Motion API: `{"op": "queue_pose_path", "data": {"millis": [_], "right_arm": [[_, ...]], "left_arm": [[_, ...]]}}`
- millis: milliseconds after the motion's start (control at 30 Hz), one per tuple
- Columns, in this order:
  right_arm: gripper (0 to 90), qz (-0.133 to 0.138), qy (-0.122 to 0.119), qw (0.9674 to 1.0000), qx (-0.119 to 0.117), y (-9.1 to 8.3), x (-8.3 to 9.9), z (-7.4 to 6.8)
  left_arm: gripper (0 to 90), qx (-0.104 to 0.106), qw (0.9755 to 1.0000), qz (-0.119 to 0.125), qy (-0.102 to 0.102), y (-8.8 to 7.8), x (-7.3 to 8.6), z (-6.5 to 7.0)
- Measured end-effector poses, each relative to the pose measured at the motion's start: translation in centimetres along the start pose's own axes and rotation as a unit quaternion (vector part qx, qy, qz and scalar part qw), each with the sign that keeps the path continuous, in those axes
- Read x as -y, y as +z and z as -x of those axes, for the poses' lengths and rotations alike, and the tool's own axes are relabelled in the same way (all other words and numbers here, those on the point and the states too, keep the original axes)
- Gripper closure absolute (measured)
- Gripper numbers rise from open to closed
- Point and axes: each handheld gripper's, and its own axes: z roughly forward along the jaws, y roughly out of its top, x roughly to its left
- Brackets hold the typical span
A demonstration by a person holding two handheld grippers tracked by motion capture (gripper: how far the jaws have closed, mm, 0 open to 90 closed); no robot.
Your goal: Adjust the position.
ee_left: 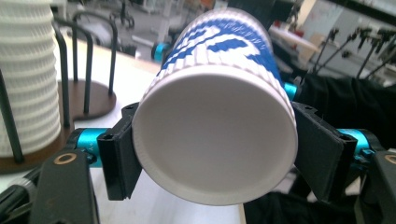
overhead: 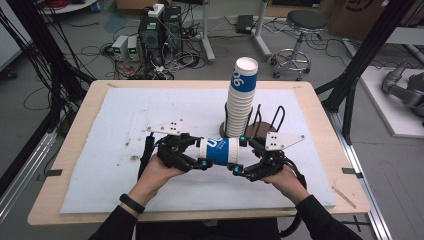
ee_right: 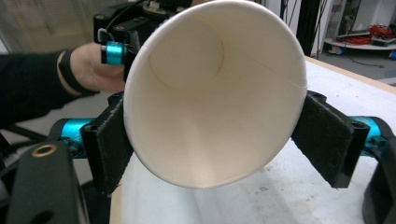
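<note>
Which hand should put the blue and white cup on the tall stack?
Probably right. The right gripper grips the blue and white ribbed paper cup at its open rim and sits nearer the tall stack of paper cups. The left gripper clamps the cup's base.

Blue-and-white cup (overhead: pixel 221 150) sideways between left tongs (overhead: pixel 201 154) and right tongs (overhead: pixel 239 156)

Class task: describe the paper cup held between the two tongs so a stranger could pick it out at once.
Start at the white mat on the wooden table. In front of the tall stack of ribbed paper cups, one blue-and-white ribbed paper cup lies sideways in mid-air. Unlike the stacked ones, it is single and horizontal.
</note>
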Motion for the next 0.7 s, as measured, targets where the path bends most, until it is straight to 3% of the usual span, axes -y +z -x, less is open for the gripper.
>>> {"op": "queue_pose_path", "data": {"millis": [133, 233, 433, 533, 567, 700], "right_arm": [[18.5, -0.014, -0.017, 0.9998, 0.002, 0.0, -0.3, -0.1], [17.2, -0.007, -0.013, 0.9999, -0.001, 0.0, -0.3, 0.1], [16.7, 0.018, 0.019, 0.9996, -0.003, -0.4, -0.3, 0.4], [14.9, 0.022, 0.036, 0.9991, -0.007, -0.7, -0.2, 0.6], [15.0, 0.025, 0.057, 0.998, -0.01, -0.7, 0.0, 0.7], [14.9, 0.041, 0.074, 0.9963, -0.014, -0.1, 0.0, 0.5]], "left_arm": [[28.5, 0.002, 0.9999, -0.006, 0.014, -0.1, 0.0, 0.0], [29.5, 0.007, 0.9997, 0.013, 0.019, -0.3, -0.1, 0.0], [30.0, -0.004, 0.9984, 0.044, 0.034, -0.6, -0.2, 0.3], [30.1, -0.003, 0.9969, 0.071, 0.035, -1.1, -0.2, 0.3], [30.1, -0.004, 0.996, 0.081, 0.038, -1.3, -0.2, 0.3], [29.9, 0.014, 0.9938, 0.106, 0.029, -1.0, 0.1, 0.1]]}}
